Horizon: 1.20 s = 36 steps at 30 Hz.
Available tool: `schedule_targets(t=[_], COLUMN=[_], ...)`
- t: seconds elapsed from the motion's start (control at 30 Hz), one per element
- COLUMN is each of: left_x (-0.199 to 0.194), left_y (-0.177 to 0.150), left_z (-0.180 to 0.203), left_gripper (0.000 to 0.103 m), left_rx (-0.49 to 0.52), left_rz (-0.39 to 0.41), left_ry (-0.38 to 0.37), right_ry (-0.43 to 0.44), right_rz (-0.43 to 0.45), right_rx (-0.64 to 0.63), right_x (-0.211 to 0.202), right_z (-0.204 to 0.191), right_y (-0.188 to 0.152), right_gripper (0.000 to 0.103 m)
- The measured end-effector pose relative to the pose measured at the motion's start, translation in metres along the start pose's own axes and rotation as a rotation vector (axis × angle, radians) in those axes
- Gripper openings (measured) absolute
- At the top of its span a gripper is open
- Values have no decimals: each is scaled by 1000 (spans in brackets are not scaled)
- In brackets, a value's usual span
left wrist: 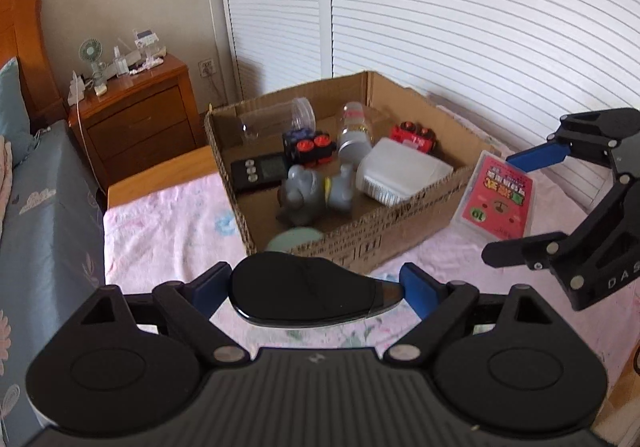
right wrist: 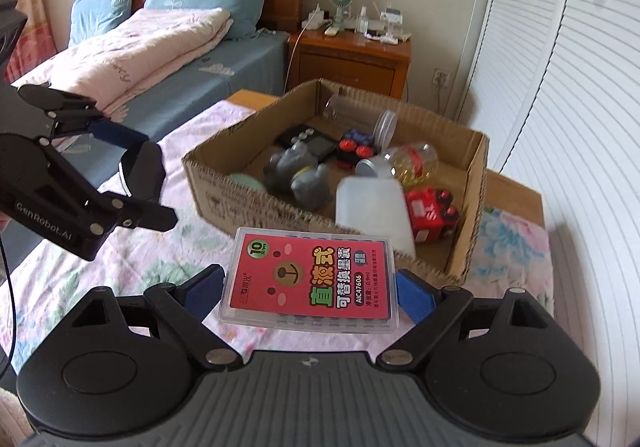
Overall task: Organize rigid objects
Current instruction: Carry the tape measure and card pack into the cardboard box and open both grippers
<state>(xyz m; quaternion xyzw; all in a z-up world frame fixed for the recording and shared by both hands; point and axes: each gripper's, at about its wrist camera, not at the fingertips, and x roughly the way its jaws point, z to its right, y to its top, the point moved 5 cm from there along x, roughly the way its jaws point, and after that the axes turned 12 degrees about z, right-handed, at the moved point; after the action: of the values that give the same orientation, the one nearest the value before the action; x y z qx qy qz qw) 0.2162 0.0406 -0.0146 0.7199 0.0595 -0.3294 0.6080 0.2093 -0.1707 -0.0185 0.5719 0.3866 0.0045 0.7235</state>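
The left gripper (left wrist: 312,289) has its blue pads clamped on either side of a glossy black, rounded object (left wrist: 304,291), which sits crosswise between the fingers and is lifted clear of the pink flowered cloth (left wrist: 168,223) below it; in the right wrist view that same black object (right wrist: 142,171) hangs off to the left of the right gripper and at about its height. The right gripper (right wrist: 310,289) grips a flat clear case with a red printed card (right wrist: 312,279), one pad on each long edge, the case held level between the fingertips and off the cloth. Just ahead of both grippers stands an open cardboard box (left wrist: 400,215), its near wall a little beyond the fingertips. Inside it, ahead of the left gripper, lies a grey elephant toy (left wrist: 312,195) on its side, with a black digital timer (left wrist: 260,171) beyond and to its left, a black toy car with red wheels (left wrist: 308,149) further in, a clear jar (left wrist: 276,119) against the far wall, a clear bottle with a grey cap (left wrist: 354,135), a white plastic tub (left wrist: 396,171) toward the right, and a red toy car (left wrist: 414,137) behind the tub. A pale green round thing (left wrist: 294,239) lies at the box's near corner, directly ahead of the black object.
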Motion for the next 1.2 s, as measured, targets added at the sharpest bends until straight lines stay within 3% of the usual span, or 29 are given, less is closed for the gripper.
schedule_targets(t=[0.27, 0.53, 0.63, 0.9, 1.2], left_x=[71, 120, 117, 70, 14], left_y=[45, 62, 61, 55, 45], left_z=[-12, -34, -38, -50, -70], left_gripper=[90, 95, 95, 99, 101], left_rx=[-22, -98, -127, -70, -113], left_rz=[-3, 26, 13, 34, 85], left_ry=[15, 109, 111, 197, 255], right_ry=[-13, -32, -33, -8, -52], right_rz=[13, 5, 2, -10, 22], right_rx=[37, 58, 70, 81, 145], right_x=[13, 16, 18, 44, 84], right_z=[15, 25, 27, 14, -3], right_y=[17, 22, 23, 35, 49], right_gripper=[94, 94, 94, 94, 98])
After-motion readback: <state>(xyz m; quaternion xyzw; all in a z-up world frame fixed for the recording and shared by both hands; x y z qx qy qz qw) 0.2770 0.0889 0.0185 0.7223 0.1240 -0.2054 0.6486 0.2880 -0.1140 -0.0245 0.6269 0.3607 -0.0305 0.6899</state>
